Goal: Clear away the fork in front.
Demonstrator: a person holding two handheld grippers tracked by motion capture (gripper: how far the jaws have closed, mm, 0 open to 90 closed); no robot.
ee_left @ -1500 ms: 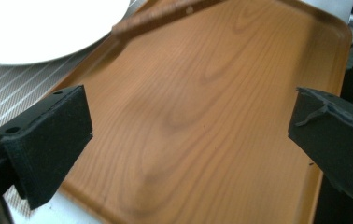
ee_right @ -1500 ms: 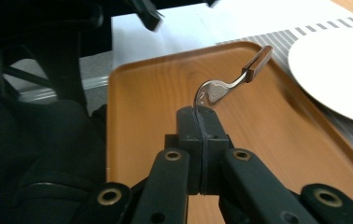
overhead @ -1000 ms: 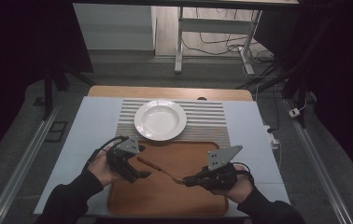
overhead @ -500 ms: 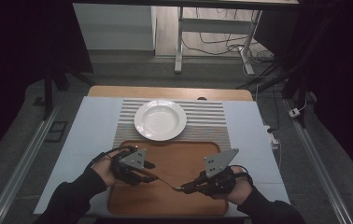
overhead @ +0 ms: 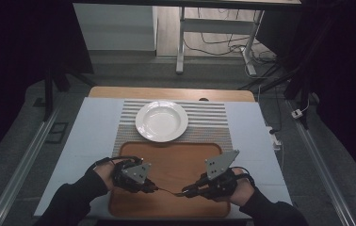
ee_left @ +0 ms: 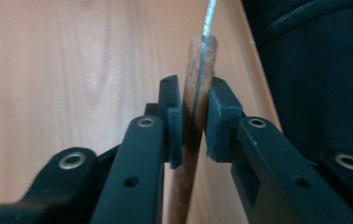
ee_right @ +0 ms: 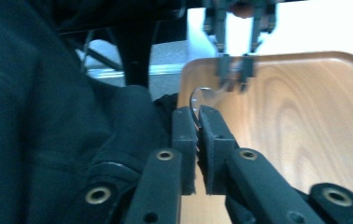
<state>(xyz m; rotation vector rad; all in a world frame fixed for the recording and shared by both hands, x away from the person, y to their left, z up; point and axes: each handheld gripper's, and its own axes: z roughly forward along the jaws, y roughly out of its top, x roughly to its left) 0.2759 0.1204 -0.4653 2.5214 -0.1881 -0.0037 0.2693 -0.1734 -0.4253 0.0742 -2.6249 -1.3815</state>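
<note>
A utensil with a brown wooden handle and a thin metal end hangs level over the near part of the wooden tray. My left gripper is shut on the handle, seen close up between its jaws in the left gripper view. My right gripper is shut on the curved metal end. The two grippers face each other, a short span of the utensil between them. In the right gripper view, the left gripper shows farther off.
A white deep plate sits on a striped mat beyond the tray, on a pale table cover. Dark sleeves come in at the near edge. Table legs and cables stand on the floor behind.
Both hands have drawn back toward the tray's near edge, carrying the utensil along. The right gripper has closed in on its metal end.
</note>
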